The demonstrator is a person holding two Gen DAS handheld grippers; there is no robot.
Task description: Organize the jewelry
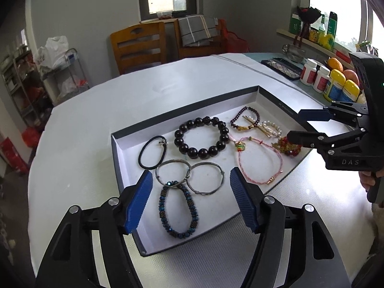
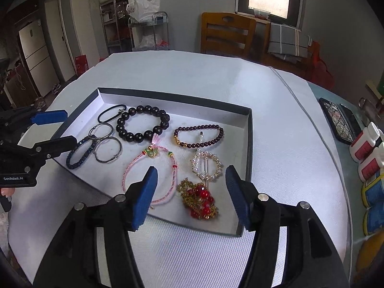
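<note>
A shallow dark-rimmed box with a white floor lies on the table and holds the jewelry. In it are a black bead bracelet, a black hair tie, two silver bangles, a blue bead bracelet, a pink cord bracelet, a purple bead bracelet, a pearl hair clip and a red and gold chain. My left gripper hovers open above the bangles and blue bracelet. My right gripper hovers open above the chain and clip. Neither holds anything.
The table wears a white cloth. Pill bottles, fruit and a dark case line its right side. Wooden chairs stand behind the table, a metal rack with bags farther back.
</note>
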